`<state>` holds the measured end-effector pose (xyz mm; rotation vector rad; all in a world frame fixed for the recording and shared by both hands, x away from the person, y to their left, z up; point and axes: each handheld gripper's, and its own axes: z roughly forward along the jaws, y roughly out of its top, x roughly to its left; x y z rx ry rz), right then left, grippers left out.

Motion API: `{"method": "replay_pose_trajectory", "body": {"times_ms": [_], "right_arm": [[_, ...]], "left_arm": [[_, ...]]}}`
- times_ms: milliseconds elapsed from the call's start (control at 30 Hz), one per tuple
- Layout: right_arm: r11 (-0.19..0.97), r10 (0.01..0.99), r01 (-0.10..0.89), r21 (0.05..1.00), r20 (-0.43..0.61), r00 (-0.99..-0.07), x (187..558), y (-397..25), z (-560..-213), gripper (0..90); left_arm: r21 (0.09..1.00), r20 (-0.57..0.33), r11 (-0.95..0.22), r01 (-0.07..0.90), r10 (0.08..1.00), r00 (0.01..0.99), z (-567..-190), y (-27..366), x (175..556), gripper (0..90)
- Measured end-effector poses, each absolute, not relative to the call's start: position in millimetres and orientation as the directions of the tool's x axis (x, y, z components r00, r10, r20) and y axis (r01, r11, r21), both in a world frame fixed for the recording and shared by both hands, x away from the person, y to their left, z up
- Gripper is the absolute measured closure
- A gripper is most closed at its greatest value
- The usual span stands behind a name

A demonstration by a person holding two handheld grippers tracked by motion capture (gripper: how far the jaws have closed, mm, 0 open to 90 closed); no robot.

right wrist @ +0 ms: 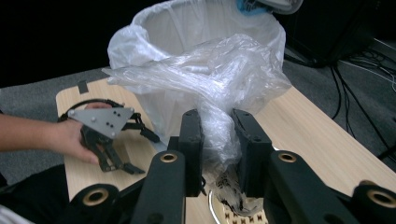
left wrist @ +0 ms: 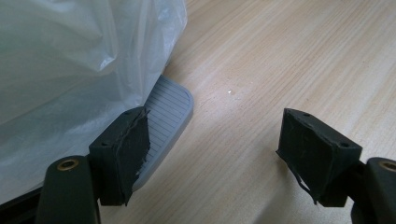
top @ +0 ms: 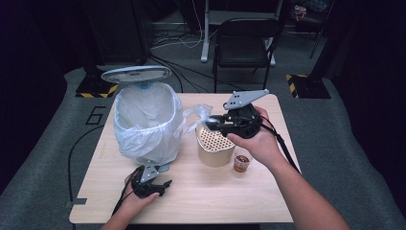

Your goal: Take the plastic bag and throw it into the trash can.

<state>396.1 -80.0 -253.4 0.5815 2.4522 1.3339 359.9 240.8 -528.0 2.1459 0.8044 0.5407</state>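
Note:
A pedal bin (top: 143, 120) lined with a white bag stands at the table's left, its lid (top: 136, 73) raised. My right gripper (top: 210, 122) hovers over a beige perforated container (top: 214, 146) and is shut on a crumpled clear plastic bag (top: 196, 115). In the right gripper view the clear bag (right wrist: 215, 79) is pinched between the jaws of the right gripper (right wrist: 216, 135), and it trails down toward the container. My left gripper (top: 160, 184) rests low by the bin's front, open. The bin's grey ribbed pedal (left wrist: 166, 116) lies just under one jaw of the left gripper (left wrist: 215, 135).
A small clear cup (top: 242, 160) with brown contents stands right of the beige container. A folding chair (top: 244, 38) and floor cables lie beyond the table's far edge. Bare wood (top: 215, 196) stretches along the table's front.

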Motion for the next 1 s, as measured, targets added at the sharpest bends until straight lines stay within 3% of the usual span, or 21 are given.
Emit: {"method": "replay_pose_trajectory", "body": {"times_ms": [533, 1000], "right_arm": [[0.527, 0.410, 0.159, 0.835, -0.086, -0.908, 439, -29, -245, 75.0], [0.526, 0.373, 0.156, 0.836, -0.062, -0.926, 452, 16, -247, 75.0]], "left_arm": [[0.787, 0.113, -0.495, 0.367, 0.701, 0.705, -529, 240, 360, 24.7], [0.781, 0.125, -0.512, 0.359, 0.691, 0.712, -527, 241, 361, 24.7]]}}
